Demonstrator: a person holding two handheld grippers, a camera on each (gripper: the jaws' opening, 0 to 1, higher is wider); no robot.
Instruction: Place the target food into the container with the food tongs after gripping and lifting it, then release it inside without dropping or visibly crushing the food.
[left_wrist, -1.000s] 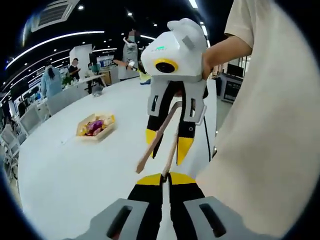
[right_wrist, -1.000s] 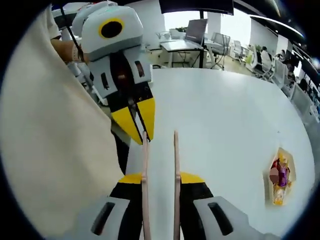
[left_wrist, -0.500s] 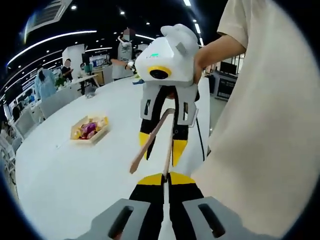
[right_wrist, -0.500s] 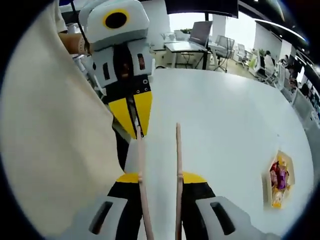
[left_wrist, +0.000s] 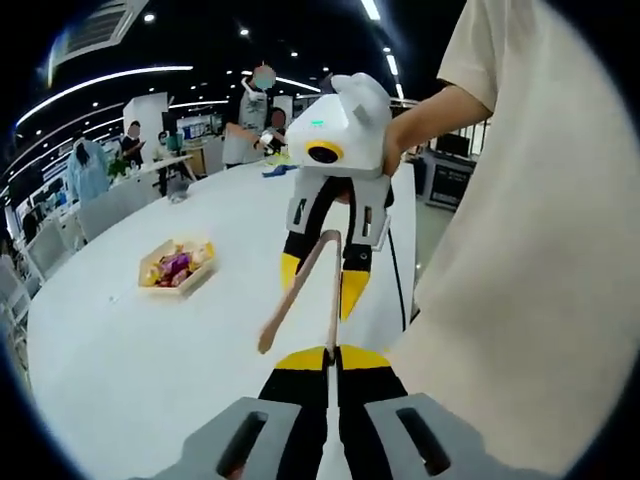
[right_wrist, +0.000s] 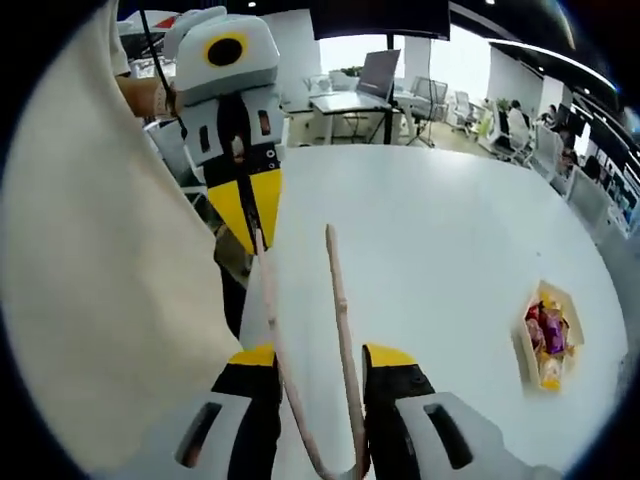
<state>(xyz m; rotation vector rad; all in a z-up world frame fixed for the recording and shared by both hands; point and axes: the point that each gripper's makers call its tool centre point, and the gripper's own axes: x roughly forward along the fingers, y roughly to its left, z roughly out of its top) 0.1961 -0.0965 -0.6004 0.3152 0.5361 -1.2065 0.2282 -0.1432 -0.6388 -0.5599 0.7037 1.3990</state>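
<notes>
Wooden food tongs (right_wrist: 335, 300) stand between my right gripper's (right_wrist: 322, 355) jaws, which hold them near the bend with both arms pointing forward. My left gripper (left_wrist: 328, 355) is shut, and the tip of one tong arm ends right at its yellow jaw tips. The tongs' other arm (left_wrist: 295, 290) angles free to the left. In the right gripper view the left gripper (right_wrist: 248, 225) meets that arm tip. A yellow container (left_wrist: 178, 268) holding purple and yellow food lies far off on the white table (left_wrist: 150, 350). It appears as a tray (right_wrist: 545, 335) at the right.
The person's cream shirt (left_wrist: 540, 250) is close on one side of both grippers. People (left_wrist: 250, 120), chairs and desks (right_wrist: 350, 95) stand beyond the round table's far edge. Open tabletop lies between the grippers and the tray.
Both views have shifted slightly. In the right gripper view the tongs now lean left, arms converging toward the bend, with the left gripper higher and the tray more in sight.
</notes>
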